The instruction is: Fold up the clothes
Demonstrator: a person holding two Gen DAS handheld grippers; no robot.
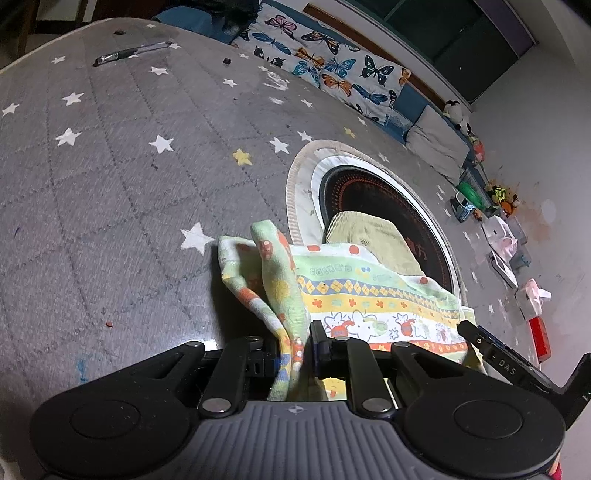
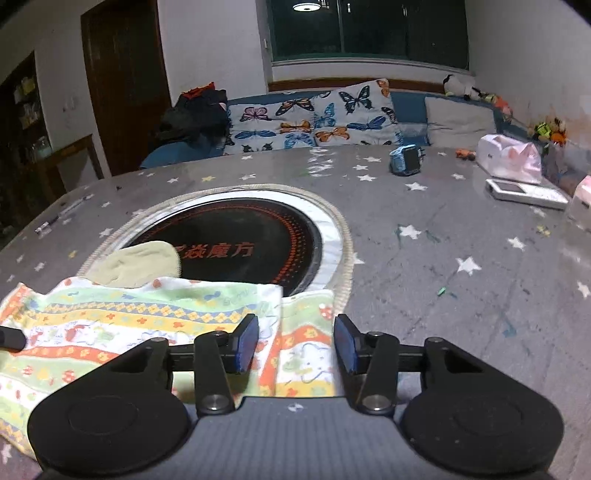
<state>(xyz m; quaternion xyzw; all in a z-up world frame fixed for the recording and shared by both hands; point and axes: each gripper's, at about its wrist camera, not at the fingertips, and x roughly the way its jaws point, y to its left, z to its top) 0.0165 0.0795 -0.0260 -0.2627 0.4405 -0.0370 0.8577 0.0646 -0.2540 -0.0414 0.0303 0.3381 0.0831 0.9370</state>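
Left gripper point(image 1: 306, 345) clenched on patterned garment point(image 1: 369, 295) edge, cloth running toward frame right; right gripper point(image 2: 295, 341) released, hovering over its far end.

A: Left wrist view: from where does it look?
B: From low behind the left gripper point(image 1: 295, 349), tilted, close over the counter point(image 1: 110, 177).

A: And the right wrist view?
B: Level behind the right gripper point(image 2: 295, 341), facing the far window point(image 2: 365, 27).

A: Shared ground?
B: The round hotplate point(image 1: 384, 206) point(image 2: 236, 243) ahead of both, and the butterfly cushion point(image 1: 332, 62) point(image 2: 314, 118) beyond.
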